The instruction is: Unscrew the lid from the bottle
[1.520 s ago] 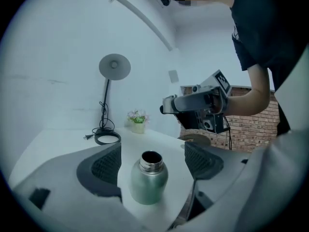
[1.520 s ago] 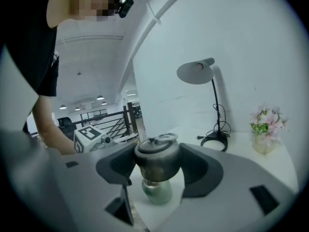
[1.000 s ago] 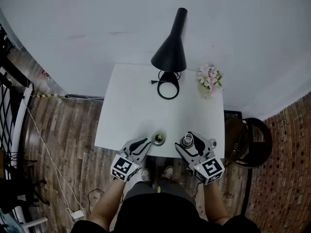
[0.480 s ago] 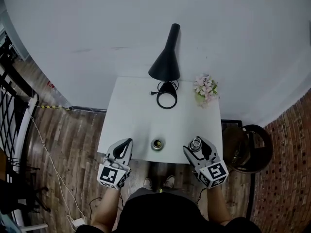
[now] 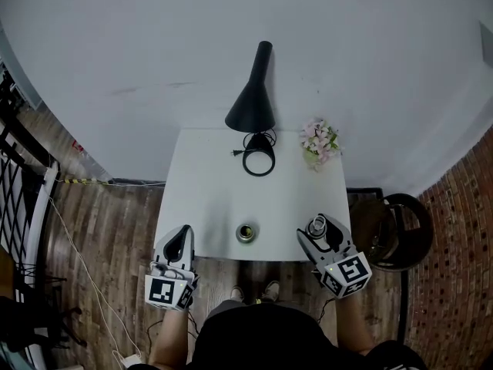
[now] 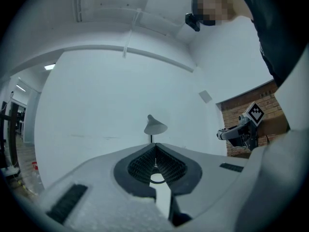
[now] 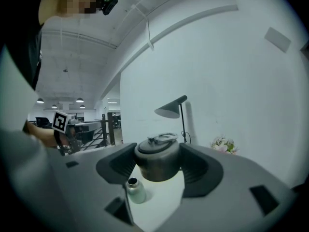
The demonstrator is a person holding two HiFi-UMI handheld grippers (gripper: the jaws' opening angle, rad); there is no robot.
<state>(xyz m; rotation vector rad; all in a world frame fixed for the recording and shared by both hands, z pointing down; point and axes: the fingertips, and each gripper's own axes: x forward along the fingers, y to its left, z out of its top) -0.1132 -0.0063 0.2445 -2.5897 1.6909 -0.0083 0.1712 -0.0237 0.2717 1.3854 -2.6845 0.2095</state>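
Both hung by the table [image 5: 216, 177] front edge: left gripper [image 5: 182, 233] closed, empty; right gripper [image 5: 322, 230] clamped on the lid [image 7: 157, 161]; the open bottle [image 5: 246, 232] stood between them.

The left hand-held gripper [image 5: 182, 231] points level at the near left, its jaws pressed together with nothing between them. The right hand-held gripper [image 5: 320, 227], at the near right, clamps the lid [image 7: 157, 159] between its jaws.
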